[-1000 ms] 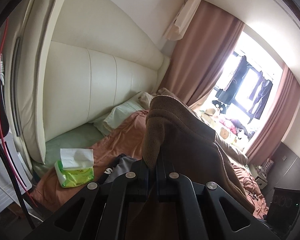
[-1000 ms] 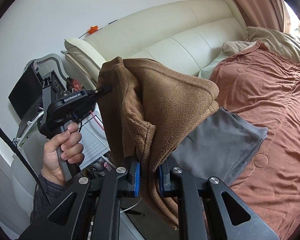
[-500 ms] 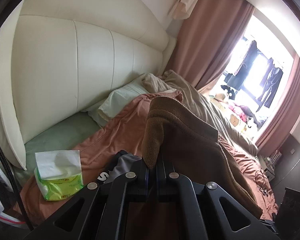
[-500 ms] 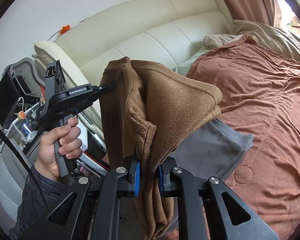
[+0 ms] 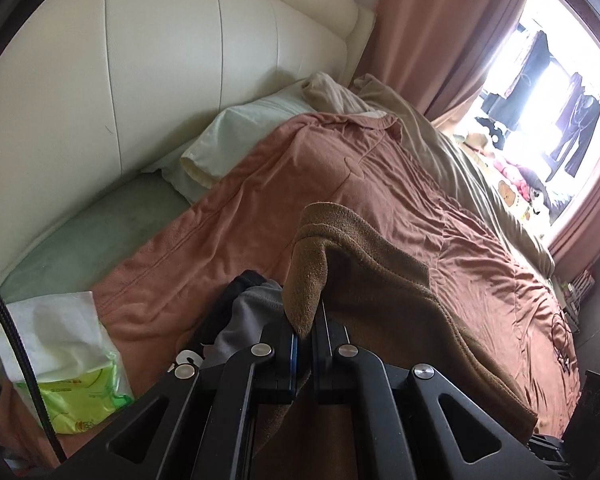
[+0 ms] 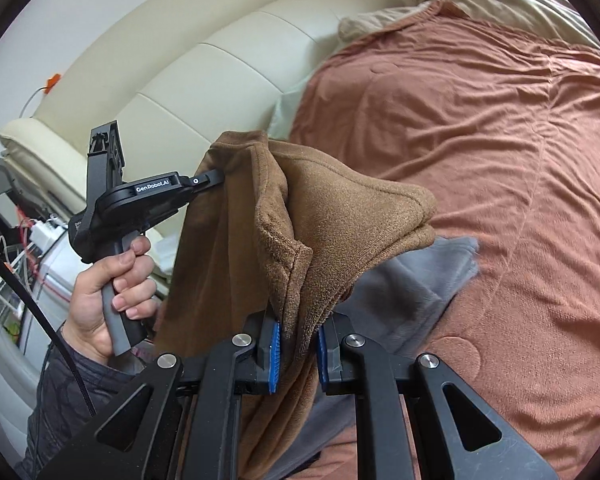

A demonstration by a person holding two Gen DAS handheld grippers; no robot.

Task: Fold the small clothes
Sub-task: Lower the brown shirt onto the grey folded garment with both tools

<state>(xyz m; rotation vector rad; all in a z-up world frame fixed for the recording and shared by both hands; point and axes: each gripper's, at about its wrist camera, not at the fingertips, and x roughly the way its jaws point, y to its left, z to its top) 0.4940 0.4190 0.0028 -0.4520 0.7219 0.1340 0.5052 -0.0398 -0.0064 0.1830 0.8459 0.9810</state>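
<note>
A brown fleece garment [image 6: 340, 220] hangs in the air between my two grippers, above the bed. My right gripper [image 6: 298, 344] is shut on one edge of it, the cloth pinched between the blue pads [image 6: 275, 356]. My left gripper [image 5: 307, 332] is shut on another edge; in the right wrist view the left gripper [image 6: 219, 176], held by a hand [image 6: 112, 280], bites the cloth's upper left corner. A grey garment [image 6: 420, 292] lies flat on the blanket beneath the brown one, and the grey garment [image 5: 252, 312] partly shows beside the left fingers.
The bed is covered by a rust-coloured blanket [image 6: 480, 140], with a pale pillow [image 5: 240, 140] and a cream padded headboard [image 5: 160, 60] behind. A green tissue pack [image 5: 72, 380] sits at the bed's near left corner. Curtains and a bright window [image 5: 540, 80] stand to the right.
Both grippers have come down and forward over the bed with the brown garment still held. The views now tilt more toward the blanket, and the garment hangs lower over the grey one.
</note>
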